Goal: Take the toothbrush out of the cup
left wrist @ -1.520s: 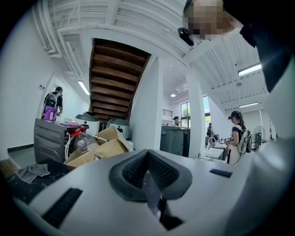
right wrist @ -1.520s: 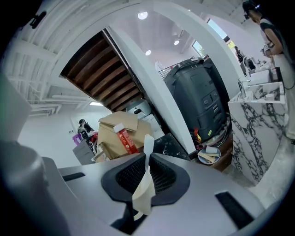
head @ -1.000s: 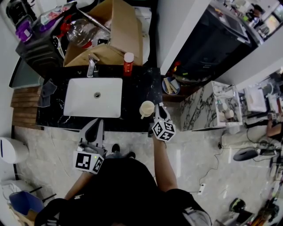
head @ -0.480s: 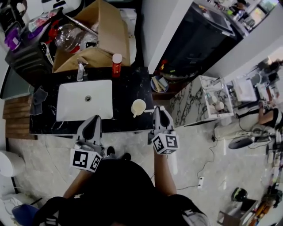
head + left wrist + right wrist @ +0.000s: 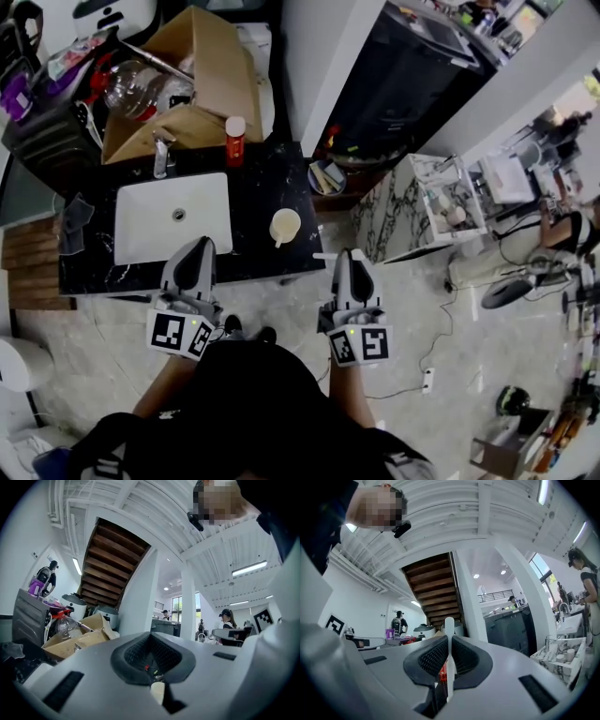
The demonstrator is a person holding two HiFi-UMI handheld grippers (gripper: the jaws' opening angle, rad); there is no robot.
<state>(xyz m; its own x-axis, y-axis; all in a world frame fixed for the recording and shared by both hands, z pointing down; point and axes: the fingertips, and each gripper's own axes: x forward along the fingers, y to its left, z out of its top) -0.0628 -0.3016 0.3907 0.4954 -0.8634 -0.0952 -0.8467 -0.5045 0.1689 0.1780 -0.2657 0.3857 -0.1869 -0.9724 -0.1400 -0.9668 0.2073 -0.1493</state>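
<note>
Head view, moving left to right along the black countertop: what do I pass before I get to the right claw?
From the left: crumpled grey cloth → white rectangular sink → red bottle with white cap → cream cup → right claw, shut on the white toothbrush.

sink [image 5: 173, 217] set in counter [image 5: 272, 178], faucet [image 5: 161, 155] behind it, bottle [image 5: 234, 139] right of faucet, box [image 5: 197, 84] behind both. cup [image 5: 284, 225] on counter right of sink. toothbrush [image 5: 449, 634] between right gripper [image 5: 349, 258] jaws, right of cup.
</note>
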